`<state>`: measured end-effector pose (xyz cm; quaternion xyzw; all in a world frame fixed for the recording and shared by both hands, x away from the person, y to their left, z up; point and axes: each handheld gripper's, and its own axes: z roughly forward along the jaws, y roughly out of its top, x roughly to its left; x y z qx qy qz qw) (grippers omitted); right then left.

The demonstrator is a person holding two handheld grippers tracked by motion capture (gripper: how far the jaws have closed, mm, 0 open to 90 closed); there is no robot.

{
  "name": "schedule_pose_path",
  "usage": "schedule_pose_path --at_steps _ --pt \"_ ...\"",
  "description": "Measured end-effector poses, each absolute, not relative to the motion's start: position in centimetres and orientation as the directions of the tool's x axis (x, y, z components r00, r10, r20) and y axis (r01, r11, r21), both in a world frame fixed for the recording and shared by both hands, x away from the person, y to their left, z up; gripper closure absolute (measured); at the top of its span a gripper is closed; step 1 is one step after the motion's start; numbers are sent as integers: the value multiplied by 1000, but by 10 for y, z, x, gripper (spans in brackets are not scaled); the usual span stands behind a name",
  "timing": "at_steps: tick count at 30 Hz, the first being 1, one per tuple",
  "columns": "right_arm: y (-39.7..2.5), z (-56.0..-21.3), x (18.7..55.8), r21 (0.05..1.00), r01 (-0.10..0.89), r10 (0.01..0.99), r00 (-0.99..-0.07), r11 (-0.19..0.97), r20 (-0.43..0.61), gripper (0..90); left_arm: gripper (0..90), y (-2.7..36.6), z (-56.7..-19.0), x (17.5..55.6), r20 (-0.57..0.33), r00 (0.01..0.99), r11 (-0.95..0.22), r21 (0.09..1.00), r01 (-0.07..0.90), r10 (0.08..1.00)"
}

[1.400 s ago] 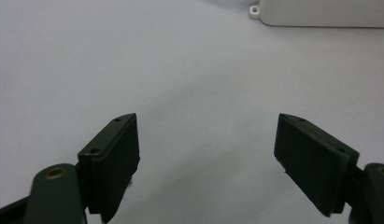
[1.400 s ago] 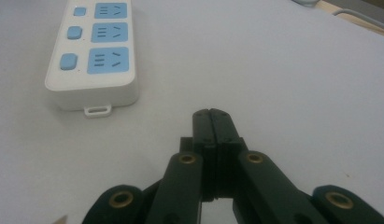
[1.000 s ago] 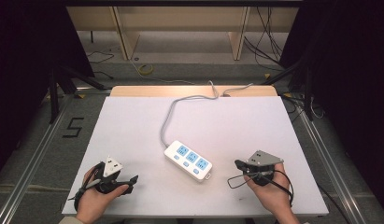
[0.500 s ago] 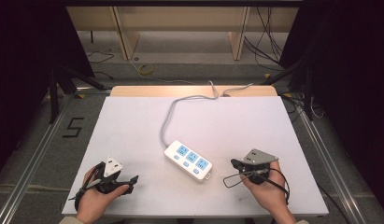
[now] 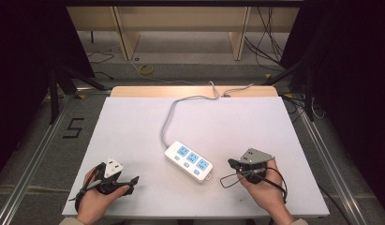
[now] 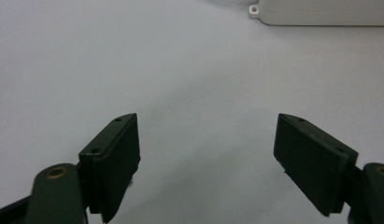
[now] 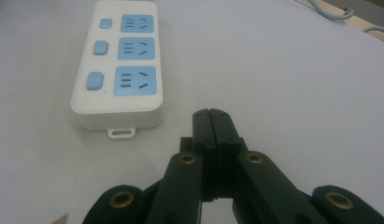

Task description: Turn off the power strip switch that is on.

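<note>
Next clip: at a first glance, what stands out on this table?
A white power strip with three blue sockets lies near the middle of the white table, its grey cord running off the far edge. The left gripper rests near the front left corner with its jaws wide apart and nothing between them. The right gripper, jaws pressed together, points at the strip's near end from just beside it.

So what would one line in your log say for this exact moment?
white three-socket power strip with blue faces: table centre, untouched | left gripper: open, empty | right gripper: shut, empty, near strip's end
</note>
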<state>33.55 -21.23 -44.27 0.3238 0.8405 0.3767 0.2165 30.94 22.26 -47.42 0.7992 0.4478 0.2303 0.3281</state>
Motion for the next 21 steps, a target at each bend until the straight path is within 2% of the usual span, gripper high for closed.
schedule_pose_path --at_steps 21 --pt "-205 -439 340 762 391 702 -703 517 -115 900 224 222 -474 309 75 493 -385 731 564 867"
